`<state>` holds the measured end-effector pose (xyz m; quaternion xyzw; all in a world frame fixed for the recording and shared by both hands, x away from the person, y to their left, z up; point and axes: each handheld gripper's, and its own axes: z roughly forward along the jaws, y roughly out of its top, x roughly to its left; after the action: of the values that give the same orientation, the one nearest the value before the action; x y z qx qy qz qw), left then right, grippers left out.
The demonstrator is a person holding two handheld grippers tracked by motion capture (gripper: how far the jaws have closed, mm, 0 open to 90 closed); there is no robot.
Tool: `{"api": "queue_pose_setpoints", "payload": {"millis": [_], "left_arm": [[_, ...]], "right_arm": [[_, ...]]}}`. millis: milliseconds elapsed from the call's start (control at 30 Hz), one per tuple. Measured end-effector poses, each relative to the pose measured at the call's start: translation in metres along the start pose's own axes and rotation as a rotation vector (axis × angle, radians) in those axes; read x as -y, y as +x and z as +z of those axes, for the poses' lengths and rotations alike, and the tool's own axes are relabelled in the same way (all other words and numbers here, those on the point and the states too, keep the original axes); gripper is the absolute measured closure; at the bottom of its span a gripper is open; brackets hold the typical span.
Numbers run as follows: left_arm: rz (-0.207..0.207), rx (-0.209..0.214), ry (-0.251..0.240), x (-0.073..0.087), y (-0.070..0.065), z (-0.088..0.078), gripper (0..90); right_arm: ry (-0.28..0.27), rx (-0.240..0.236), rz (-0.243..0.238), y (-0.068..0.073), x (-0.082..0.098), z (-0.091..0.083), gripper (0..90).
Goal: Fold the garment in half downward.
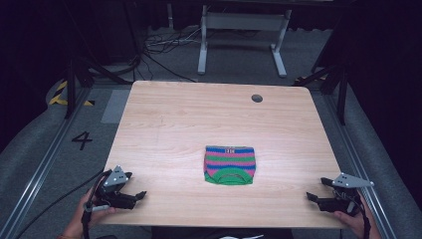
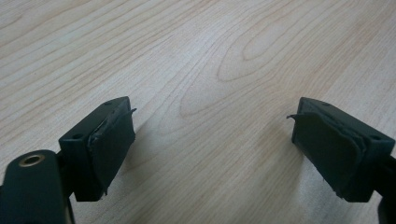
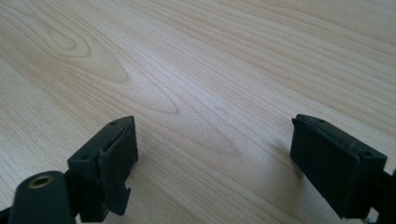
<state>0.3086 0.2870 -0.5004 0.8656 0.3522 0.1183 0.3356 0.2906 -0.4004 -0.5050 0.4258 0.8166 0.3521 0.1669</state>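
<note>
My left gripper (image 1: 138,196) rests at the near left corner of the table (image 1: 169,124), its jaws spread wide apart over bare wood. My right gripper (image 1: 314,190) sits at the near right corner, its jaws likewise wide apart and holding nothing. Farther in, between the two and well apart from both, lies the folded striped knit garment (image 1: 230,165), flat on the wood, green edge toward me. Beyond it, near the far edge, is a small round hole (image 1: 257,98).
</note>
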Motion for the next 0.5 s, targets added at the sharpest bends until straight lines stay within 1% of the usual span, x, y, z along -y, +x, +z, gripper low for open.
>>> {"api": "queue_pose_setpoints", "payload": {"millis": [67,200,300,367,500], "left_arm": [[0.001,0.001,0.004,-0.0009,0.0004,0.001,11.1],[-0.01,-0.009,0.018,-0.0038,0.0001,0.0047,4.0],[-0.02,-0.017,0.029,-0.0048,0.0007,0.0059,1.4],[-0.024,-0.018,0.029,-0.0048,0.0005,0.0061,1.1],[-0.021,-0.019,0.036,-0.0052,0.001,0.0061,0.1]], "right_arm": [[0.0,0.0,0.0,0.0,0.0,0.0,15.4],[0.0,0.0,0.0,0.0,0.0,0.0,15.4],[0.001,0.002,0.001,0.0005,-0.0001,0.0002,15.1],[0.0,0.002,-0.001,0.0004,-0.0001,0.0002,15.0],[0.0,0.002,0.0,0.0004,-0.0001,0.0002,15.0]]}}
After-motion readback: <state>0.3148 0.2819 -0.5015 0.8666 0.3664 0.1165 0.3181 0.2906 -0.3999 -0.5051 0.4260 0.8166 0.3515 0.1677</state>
